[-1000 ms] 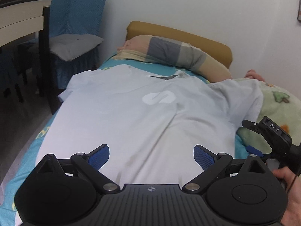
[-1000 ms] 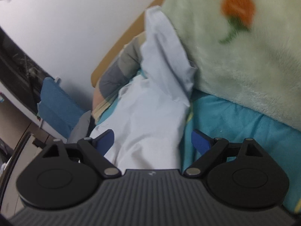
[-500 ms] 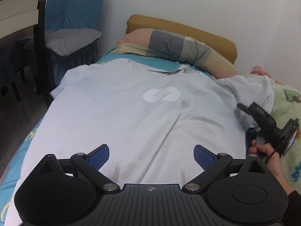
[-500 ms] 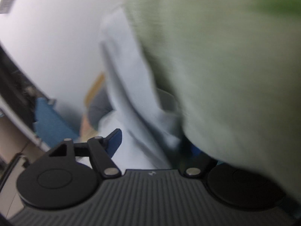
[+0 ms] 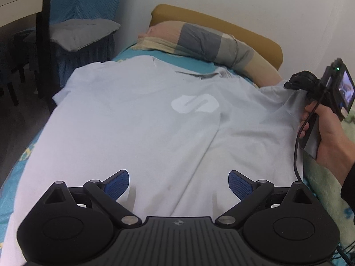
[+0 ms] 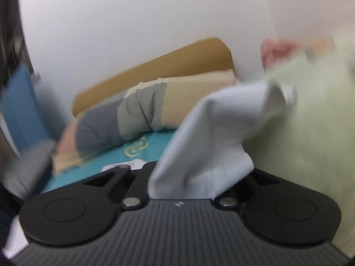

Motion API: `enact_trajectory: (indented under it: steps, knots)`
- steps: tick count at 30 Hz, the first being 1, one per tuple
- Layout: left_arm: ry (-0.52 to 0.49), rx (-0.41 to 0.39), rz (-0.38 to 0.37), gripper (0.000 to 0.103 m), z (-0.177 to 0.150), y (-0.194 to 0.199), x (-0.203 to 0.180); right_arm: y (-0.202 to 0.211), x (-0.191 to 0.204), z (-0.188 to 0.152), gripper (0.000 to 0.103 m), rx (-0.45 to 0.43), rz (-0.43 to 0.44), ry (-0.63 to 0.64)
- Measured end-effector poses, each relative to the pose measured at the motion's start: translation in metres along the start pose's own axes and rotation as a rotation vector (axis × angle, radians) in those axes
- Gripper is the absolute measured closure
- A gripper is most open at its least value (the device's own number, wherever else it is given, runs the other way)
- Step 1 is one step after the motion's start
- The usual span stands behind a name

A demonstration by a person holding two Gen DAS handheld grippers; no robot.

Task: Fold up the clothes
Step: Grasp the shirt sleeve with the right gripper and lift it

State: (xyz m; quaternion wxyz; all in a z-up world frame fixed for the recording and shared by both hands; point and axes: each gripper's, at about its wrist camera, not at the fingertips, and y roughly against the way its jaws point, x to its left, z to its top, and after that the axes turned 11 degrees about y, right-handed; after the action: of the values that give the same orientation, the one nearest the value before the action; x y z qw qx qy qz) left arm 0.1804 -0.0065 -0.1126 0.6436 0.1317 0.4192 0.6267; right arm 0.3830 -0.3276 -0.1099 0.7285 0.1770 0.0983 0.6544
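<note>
A pale blue T-shirt [image 5: 155,128] with a white logo lies spread flat on the bed, collar toward the pillow. My left gripper [image 5: 178,182] hovers open and empty over the shirt's lower hem. My right gripper [image 5: 290,84] is at the shirt's right sleeve [image 5: 288,102] and is shut on it. In the right wrist view the sleeve cloth [image 6: 210,137] bunches up between the closed jaws of the right gripper [image 6: 184,184], lifted off the bed. The view is blurred.
A striped grey and beige pillow [image 5: 206,42] lies against the tan headboard [image 5: 221,26]. A pale green fleece blanket [image 6: 310,122] is heaped on the right. A chair with blue cover and grey cushion [image 5: 82,31] stands left of the bed. The sheet [image 6: 106,161] is teal.
My right gripper moved up along the shirt's right side to the sleeve and closed on it. The left gripper drifted slightly forward, staying open.
</note>
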Motion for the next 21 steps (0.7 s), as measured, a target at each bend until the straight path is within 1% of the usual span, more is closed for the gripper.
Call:
enact_trajectory:
  steps: [2,3,4,7,10,12,14,16,18,19,21]
  knots:
    - [0.078,0.017,-0.048,0.006,0.01,0.006,0.014,0.015,0.03,0.014,0.093,-0.035,0.003,0.096]
    - [0.113,0.011,-0.06,0.005,0.016,0.009,0.021,0.023,0.044,0.021,0.093,-0.053,0.005,0.145]
    - [0.141,-0.003,-0.053,0.005,0.022,0.011,0.028,0.03,0.059,0.028,0.093,-0.071,0.007,0.193]
    - [0.209,-0.06,-0.021,0.005,0.039,0.02,0.049,0.045,0.128,0.032,0.093,-0.082,0.009,0.417]
    - [0.251,-0.118,0.0,0.005,0.049,0.026,0.069,0.045,0.19,0.013,0.093,-0.055,0.064,0.567]
    - [0.27,-0.118,0.033,0.005,0.057,0.018,0.077,0.039,0.227,-0.004,0.093,-0.03,0.1,0.628]
    - [0.288,-0.121,0.053,0.006,0.061,0.011,0.084,0.029,0.257,-0.024,0.093,0.013,0.131,0.664]
    - [0.267,-0.123,0.061,0.006,0.06,0.006,0.082,0.018,0.277,-0.041,0.093,0.049,0.155,0.685]
    - [0.236,-0.113,0.064,0.006,0.058,0.001,0.078,0.012,0.279,-0.047,0.091,0.093,0.222,0.625]
    - [0.228,-0.11,0.056,0.006,0.057,0.0,0.077,0.009,0.279,-0.049,0.088,0.115,0.256,0.595]
    - [0.216,-0.108,0.05,0.006,0.056,-0.004,0.076,0.005,0.277,-0.05,0.074,0.151,0.311,0.529]
